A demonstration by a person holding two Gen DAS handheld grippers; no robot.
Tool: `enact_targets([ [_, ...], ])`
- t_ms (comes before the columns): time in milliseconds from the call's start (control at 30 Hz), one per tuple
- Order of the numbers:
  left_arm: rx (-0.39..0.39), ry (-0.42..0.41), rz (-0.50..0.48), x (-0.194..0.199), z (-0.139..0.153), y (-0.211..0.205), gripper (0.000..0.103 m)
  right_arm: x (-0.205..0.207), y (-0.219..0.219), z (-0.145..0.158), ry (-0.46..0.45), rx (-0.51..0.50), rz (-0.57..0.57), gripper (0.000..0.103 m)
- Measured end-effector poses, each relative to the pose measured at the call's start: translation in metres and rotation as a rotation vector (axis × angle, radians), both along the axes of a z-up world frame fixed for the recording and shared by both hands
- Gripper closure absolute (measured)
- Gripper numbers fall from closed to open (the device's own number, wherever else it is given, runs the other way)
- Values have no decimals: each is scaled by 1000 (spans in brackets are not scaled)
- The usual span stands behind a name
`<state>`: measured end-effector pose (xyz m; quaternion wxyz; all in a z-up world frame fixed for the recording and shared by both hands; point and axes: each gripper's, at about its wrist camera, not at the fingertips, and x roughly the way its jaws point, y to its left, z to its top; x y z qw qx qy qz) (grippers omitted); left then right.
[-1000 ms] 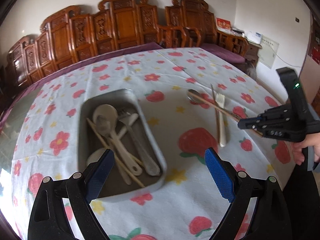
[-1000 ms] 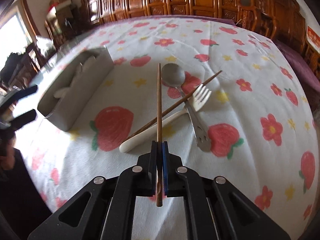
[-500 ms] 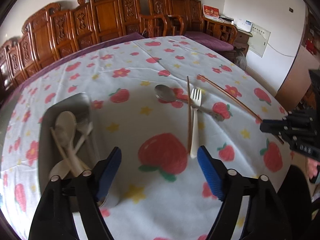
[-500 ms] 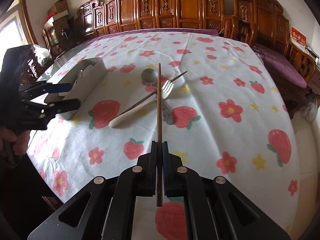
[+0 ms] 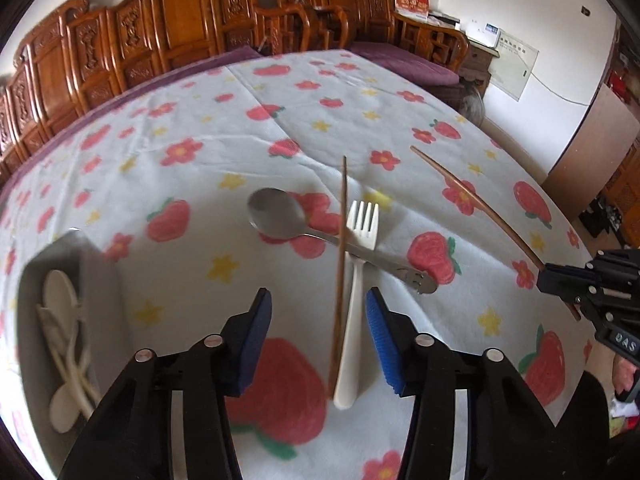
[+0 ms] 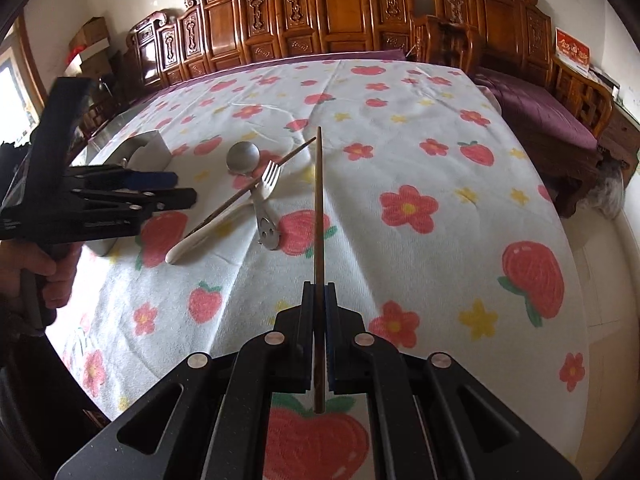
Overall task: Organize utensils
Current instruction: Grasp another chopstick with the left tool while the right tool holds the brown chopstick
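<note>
The left gripper [image 5: 318, 340] hangs with its blue ribbed jaws spread over the near ends of a white plastic fork [image 5: 358, 280] and a brown wooden chopstick [image 5: 339, 272], lying side by side across a steel spoon [image 5: 320, 232] on the strawberry-print tablecloth [image 5: 180, 184]. Both look light, stiff and thin (the glossy fork probably slippery), so a pinch low on the handle seems safest. The right gripper [image 6: 319, 320] is pressed together on a second chopstick [image 6: 318, 208], held above the cloth. The metal tray [image 5: 72, 320] sits near left.
</note>
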<state>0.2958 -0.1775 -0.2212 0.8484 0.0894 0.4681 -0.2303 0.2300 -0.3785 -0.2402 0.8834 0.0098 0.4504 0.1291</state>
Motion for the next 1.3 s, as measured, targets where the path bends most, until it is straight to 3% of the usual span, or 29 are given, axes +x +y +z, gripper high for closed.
enact_targets([
  [233, 3, 65, -7, 18, -22, -15, 80, 0, 2, -6, 13, -3, 8, 97],
  [367, 12, 56, -10, 23, -24, -20, 82, 0, 2, -7, 19, 8, 3, 97],
  [433, 23, 63, 5, 28, -26, -19, 93, 0, 1, -7, 21, 11, 4, 97],
  [767, 66, 60, 24, 29, -29, -14, 98, -2, 4, -6, 16, 14, 6, 97],
  [1300, 31, -48, 56, -29, 41, 18, 99, -15, 23, 36, -74, 24, 51, 97],
])
